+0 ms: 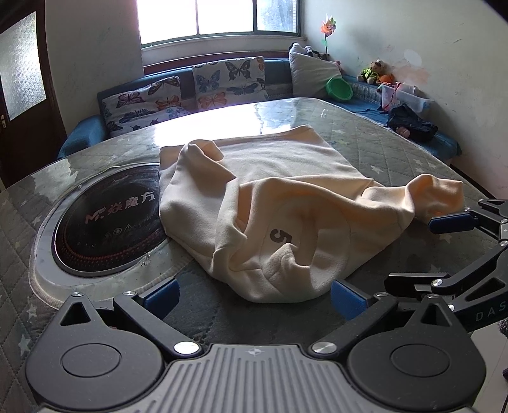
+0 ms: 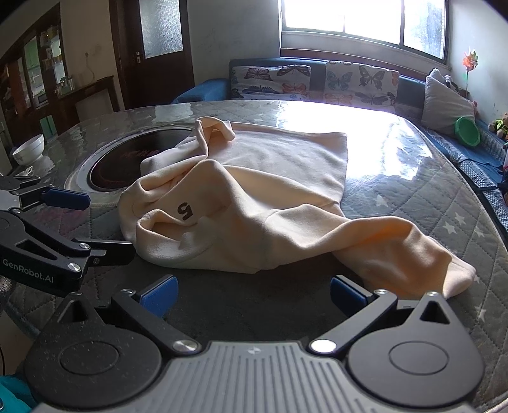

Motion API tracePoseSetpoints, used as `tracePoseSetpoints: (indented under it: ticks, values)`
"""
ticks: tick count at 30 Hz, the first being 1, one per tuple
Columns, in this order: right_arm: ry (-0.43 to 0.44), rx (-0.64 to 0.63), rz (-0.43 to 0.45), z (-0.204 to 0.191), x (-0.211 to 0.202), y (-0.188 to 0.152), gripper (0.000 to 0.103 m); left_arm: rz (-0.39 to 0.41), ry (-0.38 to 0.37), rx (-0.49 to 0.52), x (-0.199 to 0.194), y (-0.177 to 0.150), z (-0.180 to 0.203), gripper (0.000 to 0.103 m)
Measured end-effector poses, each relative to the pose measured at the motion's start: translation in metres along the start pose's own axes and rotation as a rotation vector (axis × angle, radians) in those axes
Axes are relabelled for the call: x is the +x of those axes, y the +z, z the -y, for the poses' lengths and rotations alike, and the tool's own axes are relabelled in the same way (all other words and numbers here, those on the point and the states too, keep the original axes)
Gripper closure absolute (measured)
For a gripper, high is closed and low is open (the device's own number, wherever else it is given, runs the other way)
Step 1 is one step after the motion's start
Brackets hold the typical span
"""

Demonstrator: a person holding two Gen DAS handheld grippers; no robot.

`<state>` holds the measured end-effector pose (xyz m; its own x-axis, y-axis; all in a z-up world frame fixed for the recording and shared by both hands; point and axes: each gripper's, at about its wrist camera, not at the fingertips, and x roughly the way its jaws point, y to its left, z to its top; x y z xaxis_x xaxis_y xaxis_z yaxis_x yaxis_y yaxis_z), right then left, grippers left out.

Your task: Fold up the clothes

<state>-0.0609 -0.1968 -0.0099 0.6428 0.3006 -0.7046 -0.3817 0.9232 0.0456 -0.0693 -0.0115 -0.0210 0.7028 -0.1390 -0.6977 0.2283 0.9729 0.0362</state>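
**Between the Two Open Grippers: Position and Lie of the Sweatshirt**

At the near edge of the surface [image 1: 365, 127], the left hand-held gripper [image 1: 254, 294] stands with its blue pads spread wide, gripping nothing. The right hand-held gripper [image 2: 254, 294] is likewise spread and empty. Each faces the garment from just short of its near hem, a stance that suits either approaching the cloth or standing clear of it; the pictures do not settle which.

The cream sweatshirt [image 1: 279, 178] lies on the quilted, plastic-covered surface, its left part overlapping the round black cooktop [image 1: 108, 219] set into the surface. Its long axis runs away from the grippers toward the window [image 1: 219, 16]: the neck end, marked with a printed "5" [image 1: 279, 236], is bunched nearest them, and the straight hem lies flat at the far end.

One sleeve [image 2: 397, 247] trails out to the right, its cuff close to the right gripper. The other sleeve [image 1: 203, 152] is thrown back over the body at the far left.

Judgement: the body is flat but the neck and sleeves are rumpled, so the fold is not complete as it lies.
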Motion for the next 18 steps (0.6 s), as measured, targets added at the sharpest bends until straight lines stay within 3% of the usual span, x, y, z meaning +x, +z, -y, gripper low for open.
tracePoseSetpoints:
  ticks: [18]
  values:
    - [0.004, -0.008, -0.019, -0.0011, 0.0087, 0.0057, 0.000, -0.031, 0.007, -0.012, 0.0056, 0.0052, -0.0018, 0.000]
